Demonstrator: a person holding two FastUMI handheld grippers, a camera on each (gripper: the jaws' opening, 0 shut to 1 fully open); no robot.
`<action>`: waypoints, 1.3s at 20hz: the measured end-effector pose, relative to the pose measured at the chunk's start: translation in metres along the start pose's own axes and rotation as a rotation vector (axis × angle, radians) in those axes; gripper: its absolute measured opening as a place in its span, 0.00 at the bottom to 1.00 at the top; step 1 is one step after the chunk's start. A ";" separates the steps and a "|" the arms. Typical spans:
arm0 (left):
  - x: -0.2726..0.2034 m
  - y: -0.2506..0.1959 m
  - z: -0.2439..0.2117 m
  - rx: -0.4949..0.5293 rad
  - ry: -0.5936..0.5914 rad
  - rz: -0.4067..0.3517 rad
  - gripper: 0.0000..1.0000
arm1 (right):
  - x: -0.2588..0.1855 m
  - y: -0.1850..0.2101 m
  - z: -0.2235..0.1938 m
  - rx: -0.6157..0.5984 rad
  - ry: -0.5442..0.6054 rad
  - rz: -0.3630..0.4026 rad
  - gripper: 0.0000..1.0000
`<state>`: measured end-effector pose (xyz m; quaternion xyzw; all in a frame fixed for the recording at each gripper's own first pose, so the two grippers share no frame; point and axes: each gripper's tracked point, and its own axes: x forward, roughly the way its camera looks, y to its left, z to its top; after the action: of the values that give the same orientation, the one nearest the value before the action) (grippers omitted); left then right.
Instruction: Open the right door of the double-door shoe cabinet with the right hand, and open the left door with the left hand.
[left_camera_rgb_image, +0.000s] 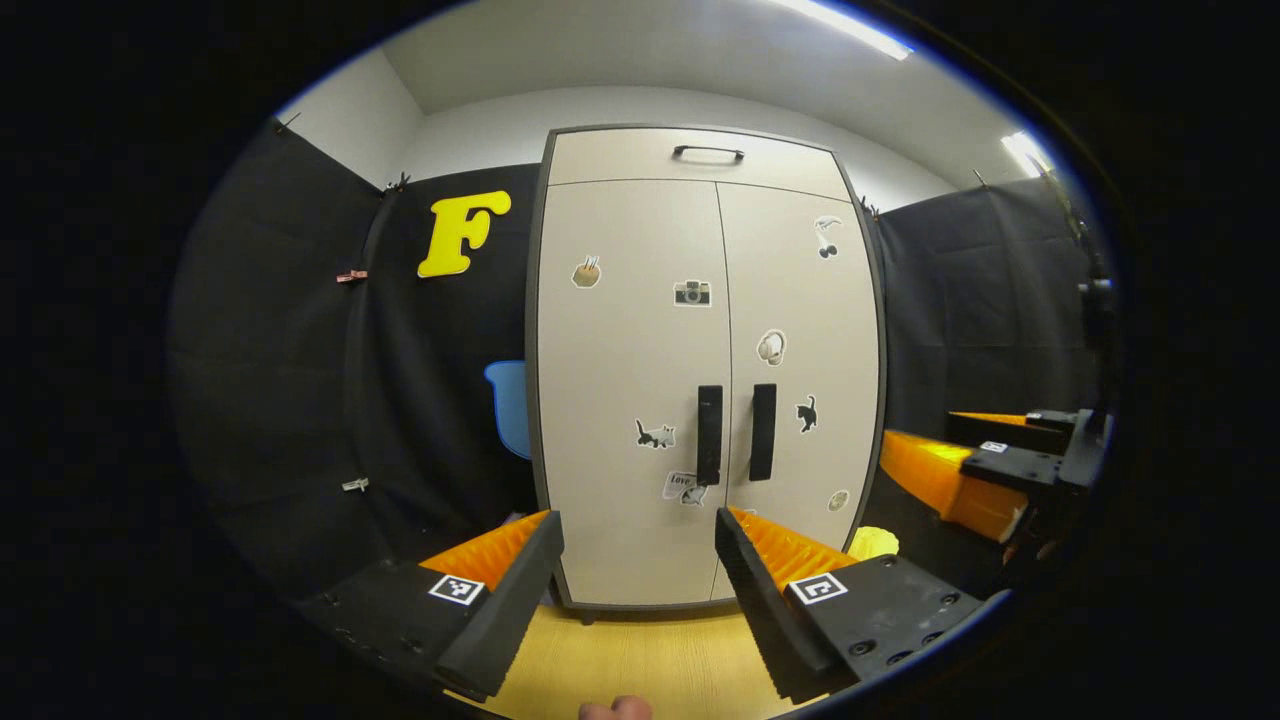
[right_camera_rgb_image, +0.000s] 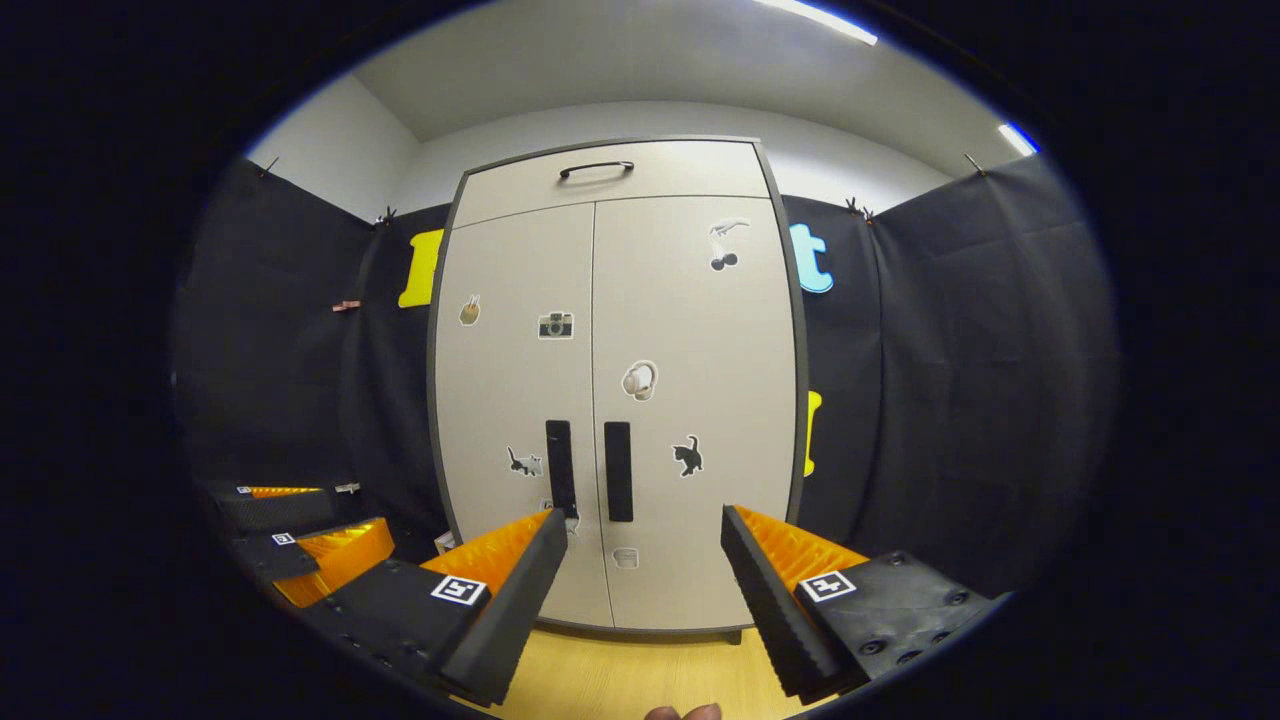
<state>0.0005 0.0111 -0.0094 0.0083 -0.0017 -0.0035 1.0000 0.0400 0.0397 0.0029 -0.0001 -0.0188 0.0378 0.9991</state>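
Holding two tongs apart from the cabinet: left gripper (left_camera_rgb_image: 637, 545) gaping wide, right gripper (right_camera_rgb_image: 640, 540) likewise, gripping nothing. Standing ahead, beyond the fingers: one shoe cabinet (right_camera_rgb_image: 610, 400), two closed doors, two vertical handles, left handle (left_camera_rgb_image: 709, 435) and right handle (right_camera_rgb_image: 618, 471).

Black cloth walls (right_camera_rgb_image: 950, 380) hang on clips around the booth, below a plain white upper wall (left_camera_rgb_image: 480, 135). Long ceiling strip lights (left_camera_rgb_image: 850, 25) glow overhead, and the floor is pale yellow wood-grain boarding (left_camera_rgb_image: 640, 660).

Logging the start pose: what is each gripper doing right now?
Left gripper: open, holding nothing, short of the shoe cabinet.
Right gripper: open, holding nothing, also short of it.
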 end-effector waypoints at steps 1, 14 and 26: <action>-0.002 0.004 -0.003 0.003 0.003 0.000 0.95 | 0.010 0.001 -0.003 -0.004 0.003 -0.001 0.98; 0.005 0.029 -0.033 -0.006 0.049 -0.009 0.95 | 0.166 0.019 -0.025 -0.034 -0.015 -0.052 0.97; 0.007 0.075 -0.051 -0.024 0.070 0.050 0.95 | 0.225 0.025 -0.068 -0.037 0.061 -0.093 0.60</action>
<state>0.0085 0.0871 -0.0586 -0.0038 0.0329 0.0220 0.9992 0.2650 0.0815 -0.0570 -0.0187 0.0108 -0.0088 0.9997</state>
